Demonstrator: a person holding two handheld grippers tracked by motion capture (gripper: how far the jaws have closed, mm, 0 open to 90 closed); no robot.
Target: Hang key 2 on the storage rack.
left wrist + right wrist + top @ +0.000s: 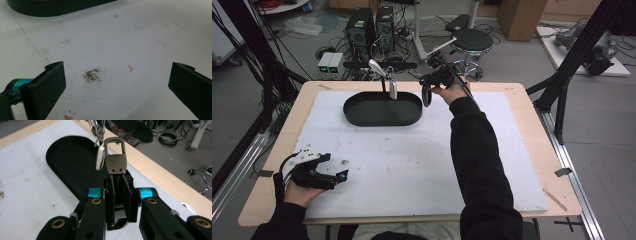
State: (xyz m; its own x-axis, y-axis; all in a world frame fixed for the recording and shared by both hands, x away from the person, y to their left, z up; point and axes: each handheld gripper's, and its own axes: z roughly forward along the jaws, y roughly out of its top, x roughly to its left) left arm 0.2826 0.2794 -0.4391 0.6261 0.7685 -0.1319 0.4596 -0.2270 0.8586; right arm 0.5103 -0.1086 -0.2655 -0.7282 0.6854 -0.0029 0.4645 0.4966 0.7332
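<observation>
My right gripper (pixel 121 182) is shut on a black key fob (pixel 116 166) with a silver metal cap and a wire loop. A white tag (pixel 100 157) and a short chain hang from that loop. In the high view the right gripper (pixel 424 82) is held up at the far side of the table, with the white tag (pixel 393 90) dangling over the far rim of a black oval tray (pixel 362 117). My left gripper (pixel 339 176) rests near the front left of the white mat. Its jaws stand wide apart with nothing between them (pixel 117 80).
A white mat (pixel 412 160) covers most of the wooden table (pixel 532 115). A dark smudge (pixel 92 75) marks the mat just ahead of the left gripper. Beyond the far edge are a black stool (pixel 472 40), computer towers (pixel 362 27) and cables.
</observation>
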